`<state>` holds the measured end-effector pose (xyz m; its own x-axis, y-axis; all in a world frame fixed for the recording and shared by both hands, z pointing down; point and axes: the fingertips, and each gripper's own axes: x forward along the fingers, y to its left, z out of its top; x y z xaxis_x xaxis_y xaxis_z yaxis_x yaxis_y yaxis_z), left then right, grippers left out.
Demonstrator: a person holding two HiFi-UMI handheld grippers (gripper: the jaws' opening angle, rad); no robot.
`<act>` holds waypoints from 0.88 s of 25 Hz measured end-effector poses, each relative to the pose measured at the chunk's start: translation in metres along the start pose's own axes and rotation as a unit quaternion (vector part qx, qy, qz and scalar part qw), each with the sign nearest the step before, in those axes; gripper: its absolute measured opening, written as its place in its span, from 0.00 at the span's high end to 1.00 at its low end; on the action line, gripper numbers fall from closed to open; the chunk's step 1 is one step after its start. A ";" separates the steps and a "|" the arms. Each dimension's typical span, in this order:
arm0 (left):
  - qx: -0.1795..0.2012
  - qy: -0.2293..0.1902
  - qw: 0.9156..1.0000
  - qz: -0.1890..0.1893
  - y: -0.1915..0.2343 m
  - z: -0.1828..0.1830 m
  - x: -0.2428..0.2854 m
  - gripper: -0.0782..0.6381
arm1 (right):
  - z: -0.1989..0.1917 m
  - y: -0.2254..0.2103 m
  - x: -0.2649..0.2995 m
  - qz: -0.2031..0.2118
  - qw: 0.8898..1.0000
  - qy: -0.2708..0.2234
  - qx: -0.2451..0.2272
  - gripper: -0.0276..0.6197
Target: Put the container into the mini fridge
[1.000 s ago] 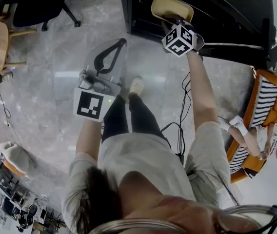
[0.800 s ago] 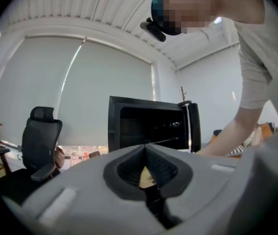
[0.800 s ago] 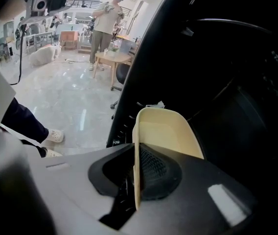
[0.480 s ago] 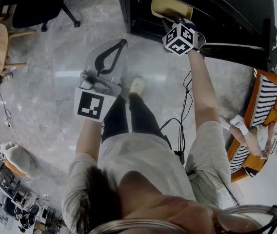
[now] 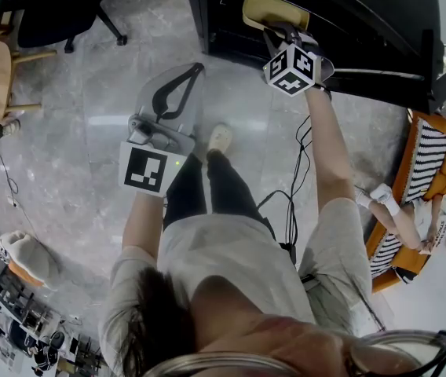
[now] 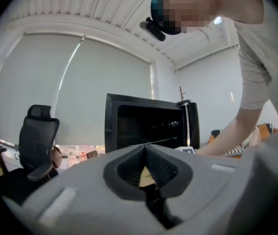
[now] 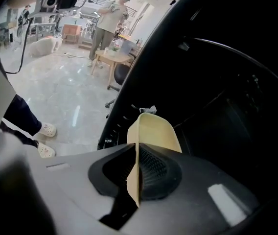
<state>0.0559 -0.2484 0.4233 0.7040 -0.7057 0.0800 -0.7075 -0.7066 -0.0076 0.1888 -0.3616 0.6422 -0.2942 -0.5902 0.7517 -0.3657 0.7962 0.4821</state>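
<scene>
Jaws of the right gripper point(image 7: 138, 153) were clamped on the container point(image 7: 153, 131) rim, the left gripper's point(image 6: 145, 151) pressed together empty; slippage was risked against the mini fridge point(image 7: 227, 106) frame.

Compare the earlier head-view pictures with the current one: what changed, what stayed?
The right gripper, shut on the pale yellow plastic container, has shifted slightly rightward, its marker cube turning a little. The container stays at the opening of the black mini fridge. The left gripper stays shut and empty above the grey floor.
</scene>
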 end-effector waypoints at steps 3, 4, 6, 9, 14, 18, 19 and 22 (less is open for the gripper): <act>0.000 0.001 1.000 -0.001 -0.001 0.000 0.000 0.89 | -0.001 -0.004 0.001 -0.006 1.000 0.004 -0.009 0.93; 0.000 0.002 1.000 -0.001 -0.001 -0.001 0.000 0.89 | -0.002 -0.005 0.001 -0.008 1.000 0.006 -0.011 0.93; 0.000 0.003 1.000 -0.001 -0.001 -0.001 0.001 0.89 | -0.003 -0.010 0.004 -0.013 1.000 0.011 -0.017 0.93; 0.000 0.004 1.000 0.002 0.000 -0.002 0.001 0.89 | -0.005 -0.019 0.008 -0.026 0.999 0.015 -0.019 0.93; 0.000 0.005 1.000 0.007 0.002 -0.004 0.001 0.89 | -0.007 -0.030 0.017 -0.047 0.998 0.024 -0.020 0.93; -0.001 0.008 1.000 0.012 0.005 -0.005 0.003 0.89 | -0.008 -0.038 0.023 -0.056 0.998 0.029 -0.026 0.93; -0.001 0.008 1.000 0.014 0.005 -0.006 0.003 0.89 | -0.008 -0.040 0.025 -0.058 0.998 0.030 -0.027 0.93; -0.002 0.010 1.000 0.017 0.005 -0.007 0.006 0.89 | -0.012 -0.047 0.028 -0.065 0.997 0.033 -0.030 0.93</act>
<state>0.0555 -0.2559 0.4307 0.6782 -0.7281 0.0990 -0.7312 -0.6821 -0.0076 0.2080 -0.4138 0.6462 -0.1887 -0.6801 0.7084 -0.3436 0.7215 0.6011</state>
